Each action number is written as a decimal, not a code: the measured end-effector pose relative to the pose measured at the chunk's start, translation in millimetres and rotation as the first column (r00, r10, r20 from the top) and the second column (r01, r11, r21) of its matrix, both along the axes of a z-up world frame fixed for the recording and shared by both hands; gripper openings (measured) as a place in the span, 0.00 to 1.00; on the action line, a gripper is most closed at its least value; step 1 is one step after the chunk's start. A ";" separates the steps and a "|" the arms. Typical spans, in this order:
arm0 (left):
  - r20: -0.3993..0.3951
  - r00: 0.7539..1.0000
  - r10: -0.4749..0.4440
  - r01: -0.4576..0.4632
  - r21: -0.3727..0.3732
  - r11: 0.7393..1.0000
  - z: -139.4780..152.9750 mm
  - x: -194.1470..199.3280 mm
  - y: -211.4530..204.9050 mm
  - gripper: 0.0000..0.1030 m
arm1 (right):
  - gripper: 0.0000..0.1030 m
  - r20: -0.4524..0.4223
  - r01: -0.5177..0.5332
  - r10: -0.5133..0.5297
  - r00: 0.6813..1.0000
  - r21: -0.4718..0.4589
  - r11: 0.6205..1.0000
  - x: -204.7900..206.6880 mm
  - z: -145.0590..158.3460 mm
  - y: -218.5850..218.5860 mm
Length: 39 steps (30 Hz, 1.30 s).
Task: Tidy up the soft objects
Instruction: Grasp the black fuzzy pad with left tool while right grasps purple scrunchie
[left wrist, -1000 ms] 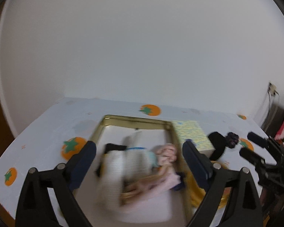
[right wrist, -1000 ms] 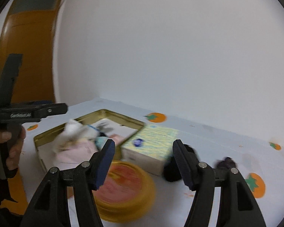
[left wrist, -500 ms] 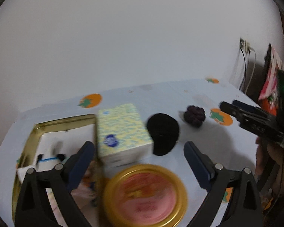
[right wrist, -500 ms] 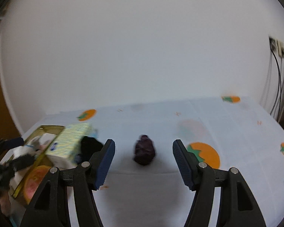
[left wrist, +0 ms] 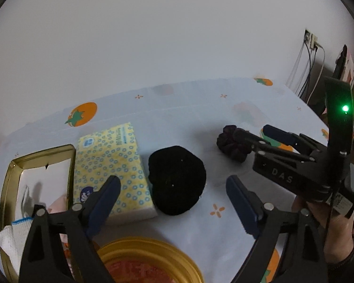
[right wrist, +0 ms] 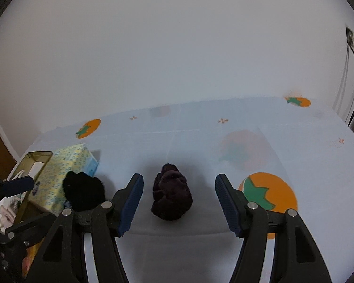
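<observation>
Tablecloth (right wrist: 200, 141) with orange fruit prints meets plain white wall (right wrist: 177, 47).

a home: persimmon-print tablecloth (right wrist: 200, 136), tissue pack (left wrist: 111, 165), cookie tin (left wrist: 9, 176), wall socket (left wrist: 311, 40).

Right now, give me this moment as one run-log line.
left gripper: closing, nothing between, over black knit piece | right gripper: open, around dark purple scrunchie, not touching | gold tin: holds cloths
</observation>
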State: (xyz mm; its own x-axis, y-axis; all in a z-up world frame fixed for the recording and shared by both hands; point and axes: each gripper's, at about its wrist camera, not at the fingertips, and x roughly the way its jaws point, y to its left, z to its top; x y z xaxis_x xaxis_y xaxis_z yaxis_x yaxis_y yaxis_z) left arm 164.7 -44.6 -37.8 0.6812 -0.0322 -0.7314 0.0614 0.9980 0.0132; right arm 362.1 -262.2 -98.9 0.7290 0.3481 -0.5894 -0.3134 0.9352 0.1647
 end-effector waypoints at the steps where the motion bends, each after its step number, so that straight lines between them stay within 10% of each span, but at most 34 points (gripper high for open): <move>1: -0.003 1.000 -0.002 0.002 0.010 1.000 -1.5 1.6 -1.5 0.89 | 0.63 -0.009 0.001 -0.001 1.000 0.001 1.000 3.5 -3.1 1.4; 8: -0.059 0.998 -0.029 0.029 0.005 1.000 -4.9 15.7 -10.1 0.83 | 0.20 -0.094 -0.048 0.051 0.994 0.042 0.998 16.9 -14.6 5.3; 21: -0.166 0.986 -0.018 0.032 0.081 0.996 -30.0 32.8 -32.6 0.64 | 0.19 0.074 -0.017 0.008 0.997 0.133 0.991 -13.4 7.3 -15.8; 25: -0.162 0.987 -0.010 0.034 0.146 0.989 -27.0 34.8 -40.6 0.27 | 0.19 0.113 -0.022 0.008 0.994 0.127 0.992 -19.6 11.9 -14.9; 39: -0.068 0.997 -0.032 0.035 0.047 0.998 -10.0 12.6 -38.9 0.05 | 0.19 0.152 -0.011 -0.009 0.988 0.133 0.991 -30.2 15.1 -20.2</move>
